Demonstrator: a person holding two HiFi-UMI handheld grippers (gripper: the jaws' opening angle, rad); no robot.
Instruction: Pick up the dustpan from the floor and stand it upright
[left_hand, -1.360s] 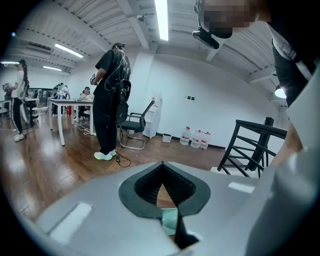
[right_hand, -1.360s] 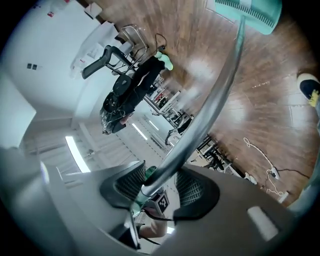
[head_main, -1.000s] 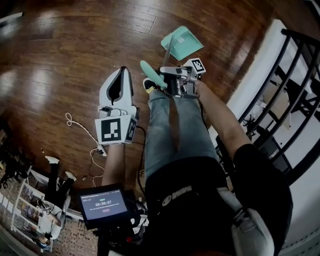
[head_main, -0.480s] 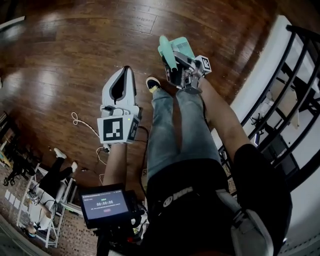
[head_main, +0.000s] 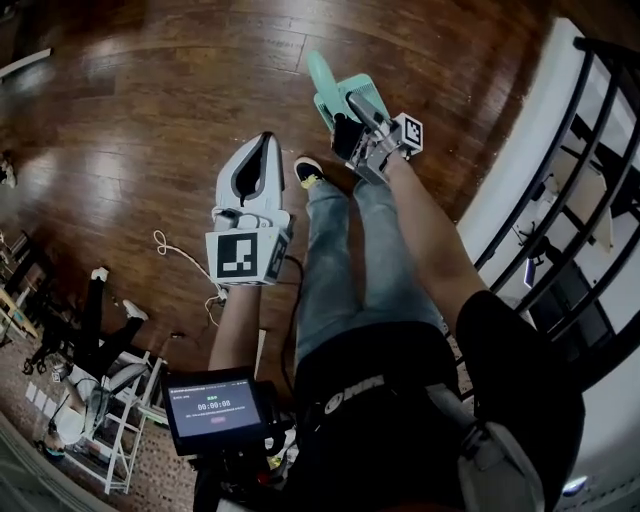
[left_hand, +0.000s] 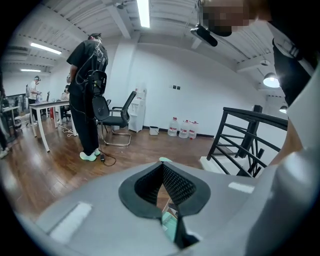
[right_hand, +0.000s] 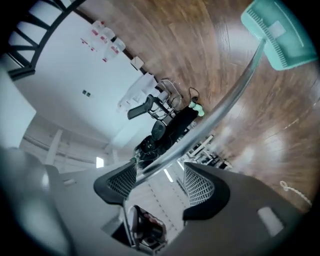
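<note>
Wooden floor (head_main: 130, 110) fills the head view, black railing (head_main: 590, 190) at right. Wearer's legs (head_main: 350, 260) in jeans run up the middle, one shoe (head_main: 308, 170) showing.

Teal dustpan (head_main: 360, 98) is on the floor just ahead of the right knee, seen almost end-on from above, with its teal grip poking up past the pan. In the right gripper view the pan lies at the floor and its metal rod (right_hand: 220, 110) slants back to the camera.

Right hand-held gripper (right_hand: 159, 175): jaws apart, just been opening. The rod passes between them against one pad, with a clear gap to the other, so no clamp.

Left hand-held gripper (left_hand: 162, 165): tips closed together, nothing held, beside the left knee and apart from the dustpan.

Screen (head_main: 212, 408) at the wearer's chest. White cable (head_main: 175, 255) on the floor at left.
</note>
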